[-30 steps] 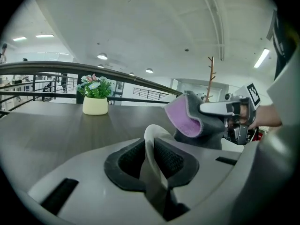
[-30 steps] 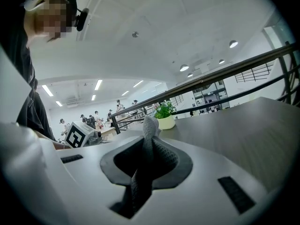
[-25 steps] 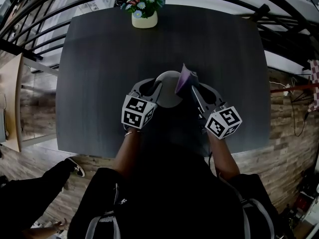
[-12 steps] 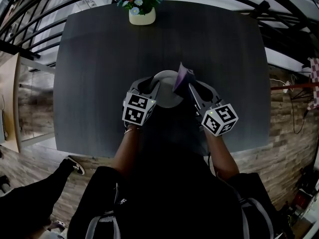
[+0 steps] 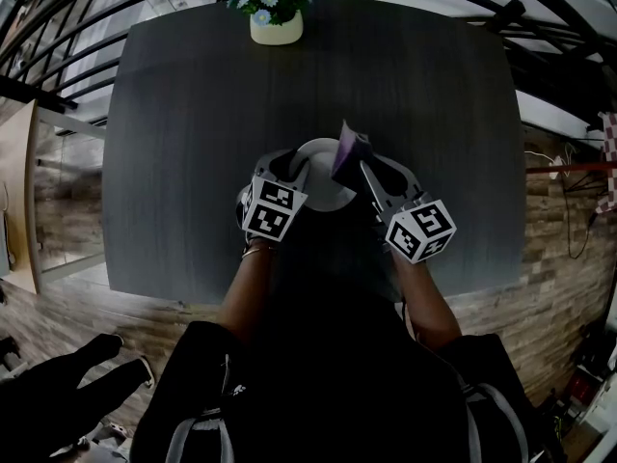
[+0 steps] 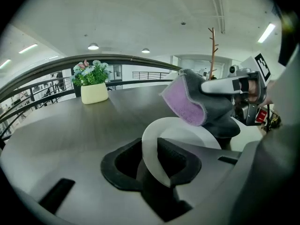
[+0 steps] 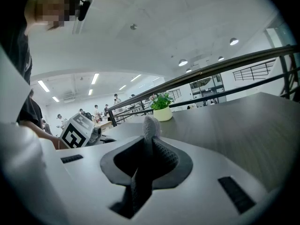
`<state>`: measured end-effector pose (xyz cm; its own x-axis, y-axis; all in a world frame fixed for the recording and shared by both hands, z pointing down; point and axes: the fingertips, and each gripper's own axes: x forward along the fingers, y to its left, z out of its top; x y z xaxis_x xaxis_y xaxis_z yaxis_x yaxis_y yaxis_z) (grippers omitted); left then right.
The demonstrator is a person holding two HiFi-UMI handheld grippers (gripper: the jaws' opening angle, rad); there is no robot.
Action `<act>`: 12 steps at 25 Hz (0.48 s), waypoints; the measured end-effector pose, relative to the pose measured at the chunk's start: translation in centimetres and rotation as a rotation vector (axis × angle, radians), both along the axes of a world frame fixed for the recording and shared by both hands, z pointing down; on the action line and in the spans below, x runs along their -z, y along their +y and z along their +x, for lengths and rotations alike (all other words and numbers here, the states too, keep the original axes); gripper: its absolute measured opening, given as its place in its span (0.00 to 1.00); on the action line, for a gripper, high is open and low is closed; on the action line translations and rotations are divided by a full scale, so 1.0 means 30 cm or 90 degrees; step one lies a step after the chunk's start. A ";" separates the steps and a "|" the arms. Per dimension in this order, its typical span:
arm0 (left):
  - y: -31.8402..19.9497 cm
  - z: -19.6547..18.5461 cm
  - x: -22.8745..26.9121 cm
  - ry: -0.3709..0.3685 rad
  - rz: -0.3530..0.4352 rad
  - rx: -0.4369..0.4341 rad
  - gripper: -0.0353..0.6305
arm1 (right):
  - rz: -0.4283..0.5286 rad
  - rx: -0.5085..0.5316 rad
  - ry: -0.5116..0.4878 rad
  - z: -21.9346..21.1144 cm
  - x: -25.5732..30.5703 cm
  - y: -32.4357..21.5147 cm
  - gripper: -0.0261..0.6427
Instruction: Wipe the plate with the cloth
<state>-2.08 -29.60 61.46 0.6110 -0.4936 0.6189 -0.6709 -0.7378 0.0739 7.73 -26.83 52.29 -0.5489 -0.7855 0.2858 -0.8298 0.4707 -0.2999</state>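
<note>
Lighting was indoor and even, coming from round ceiling lights [image 6: 93, 46] and strip lamps [image 7: 96, 78] overhead. Both gripper views were bright, with the pale ceiling close to washed out. The head view was dimmer: the dark table [image 5: 193, 114] showed little sheen, and the person's clothing [image 5: 318, 374] read as a near-black mass. All three views showed strong fisheye bending and black corners. In the left gripper view, the plate [image 6: 151, 149] rim nearest the lens was soft.
</note>
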 end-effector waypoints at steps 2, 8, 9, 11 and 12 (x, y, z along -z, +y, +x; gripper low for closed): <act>0.001 0.003 -0.007 -0.012 0.002 -0.005 0.20 | -0.002 -0.001 0.001 0.001 -0.005 -0.003 0.10; 0.006 0.012 -0.021 -0.033 0.005 -0.012 0.20 | -0.002 -0.008 -0.001 0.013 -0.011 -0.001 0.10; 0.005 0.012 -0.019 -0.032 0.004 -0.011 0.20 | -0.002 -0.009 -0.001 0.015 -0.010 -0.001 0.10; 0.002 0.009 -0.013 -0.026 0.003 -0.008 0.20 | -0.001 -0.009 -0.002 0.016 -0.005 -0.001 0.10; -0.002 0.006 -0.009 -0.019 0.004 -0.004 0.20 | -0.001 -0.009 -0.003 0.017 -0.004 -0.001 0.10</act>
